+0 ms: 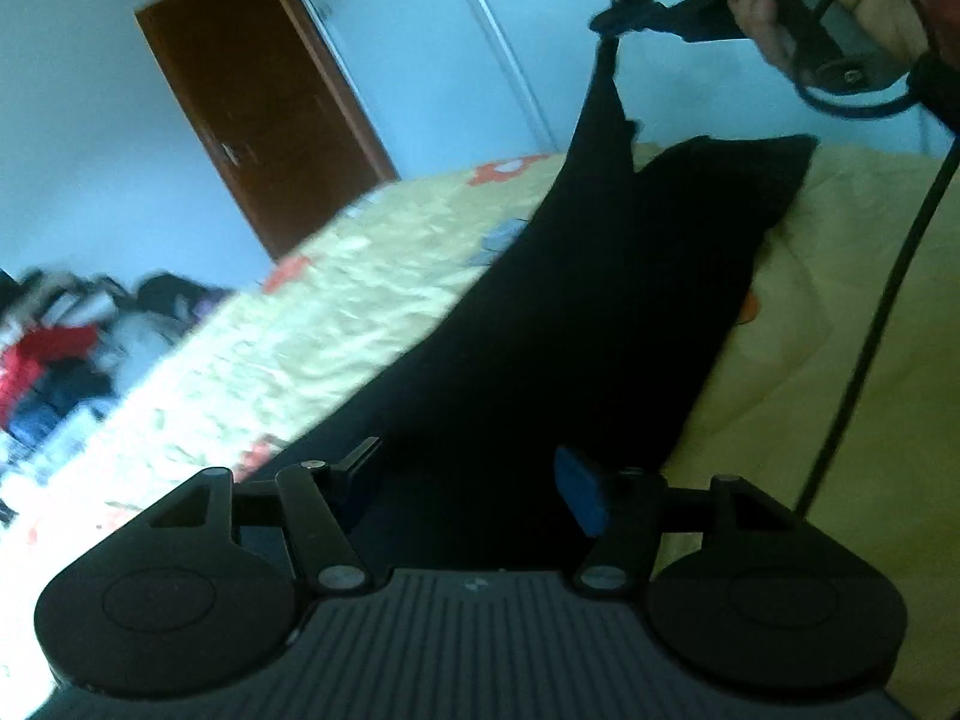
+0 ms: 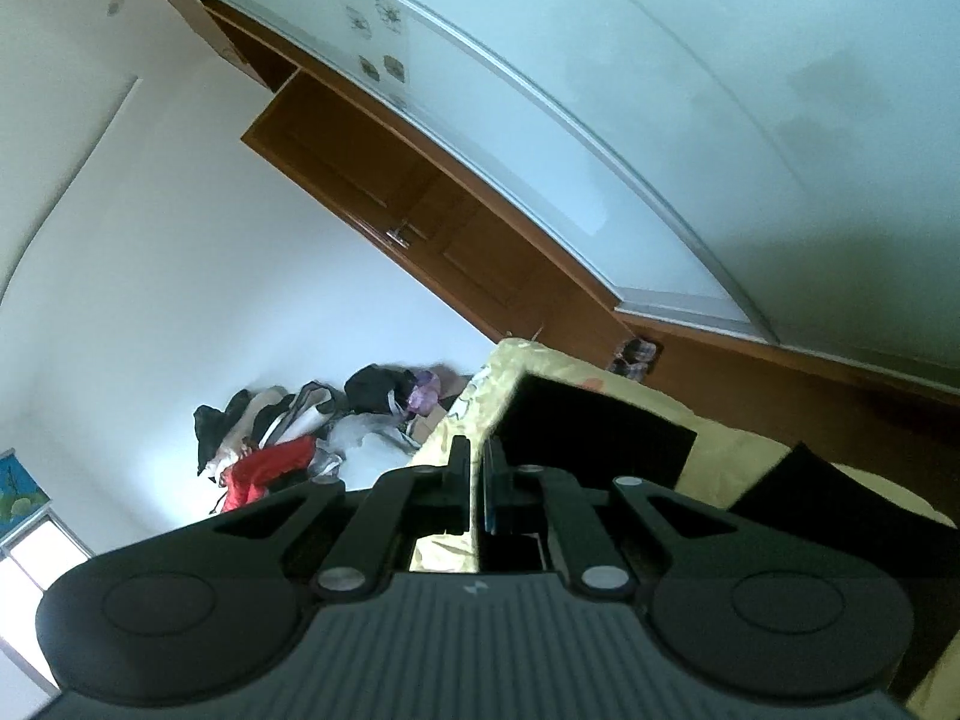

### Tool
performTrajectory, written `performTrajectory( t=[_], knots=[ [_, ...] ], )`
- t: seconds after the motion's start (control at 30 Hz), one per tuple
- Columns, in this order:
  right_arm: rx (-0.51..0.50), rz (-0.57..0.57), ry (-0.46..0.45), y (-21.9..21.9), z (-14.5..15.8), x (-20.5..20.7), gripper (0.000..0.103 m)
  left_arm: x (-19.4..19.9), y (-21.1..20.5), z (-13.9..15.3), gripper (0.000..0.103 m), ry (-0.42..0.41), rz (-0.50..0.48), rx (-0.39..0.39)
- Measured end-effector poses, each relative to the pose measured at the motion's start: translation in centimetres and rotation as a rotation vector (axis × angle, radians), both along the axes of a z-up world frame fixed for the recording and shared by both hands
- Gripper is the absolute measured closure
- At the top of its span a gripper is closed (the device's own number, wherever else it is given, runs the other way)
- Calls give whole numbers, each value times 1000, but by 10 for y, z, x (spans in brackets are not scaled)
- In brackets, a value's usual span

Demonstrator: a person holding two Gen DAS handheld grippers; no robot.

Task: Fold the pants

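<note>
Spread jaws of the left gripper (image 1: 474, 480) hang over black pants (image 1: 540, 312) on the yellow quilted bed (image 1: 300, 324). Farther off, the right gripper (image 1: 624, 15) pinches one corner aloft, its cable (image 1: 864, 324) trailing across. Beyond lie a clothes heap (image 1: 54, 360) and brown door (image 1: 252, 102).

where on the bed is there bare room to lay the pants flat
Bare bedspread lies right of the black pants, toward the hanging cable, and a broad blurred strip lies left of them up to the bed's edge. The middle is taken by the pants, one corner lifted in the shut right gripper. The floor beyond holds a clothes pile.
</note>
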State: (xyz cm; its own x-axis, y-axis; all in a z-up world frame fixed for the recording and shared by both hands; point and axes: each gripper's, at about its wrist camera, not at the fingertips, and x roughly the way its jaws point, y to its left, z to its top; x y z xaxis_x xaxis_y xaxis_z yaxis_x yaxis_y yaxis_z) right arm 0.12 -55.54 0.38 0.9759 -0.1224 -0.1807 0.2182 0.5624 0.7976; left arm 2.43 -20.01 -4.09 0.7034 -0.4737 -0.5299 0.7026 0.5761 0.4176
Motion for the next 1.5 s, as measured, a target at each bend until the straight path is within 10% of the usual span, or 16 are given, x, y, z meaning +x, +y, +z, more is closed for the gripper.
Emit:
performTrajectory(
  t=[0.27, 0.5, 0.77, 0.9, 1.03, 1.17, 1.23, 1.33, 1.5],
  knots=[
    [-40, -19, 121, -1, -6, -10, 97, 4, -9, -4, 58, 61, -17, -32],
    [200, 17, 312, -10, -71, 1, 90, 3, -11, -10, 82, 50, -20, -59],
    [279, -69, 235, -7, -83, 5, 84, 14, 1, -1, 100, 143, 23, -178],
    [239, -100, 231, 1, -71, -16, 34, 23, 10, 7, 100, 208, 39, -258],
    [245, 4, 193, 12, -65, -16, 30, 34, 20, 15, 100, 292, 58, -345],
    [181, -4, 176, 13, -65, 4, 47, 32, 22, 21, 100, 277, 52, -351],
    [147, -49, 196, 6, -68, 13, 100, 30, 21, 22, 100, 263, 43, -342],
    [188, -76, 164, -6, -76, 16, 100, 29, 21, 24, 100, 249, 30, -341],
    [-37, -94, 112, 9, -34, -22, 100, 23, 21, 25, 100, 286, -38, -318]
  ],
)
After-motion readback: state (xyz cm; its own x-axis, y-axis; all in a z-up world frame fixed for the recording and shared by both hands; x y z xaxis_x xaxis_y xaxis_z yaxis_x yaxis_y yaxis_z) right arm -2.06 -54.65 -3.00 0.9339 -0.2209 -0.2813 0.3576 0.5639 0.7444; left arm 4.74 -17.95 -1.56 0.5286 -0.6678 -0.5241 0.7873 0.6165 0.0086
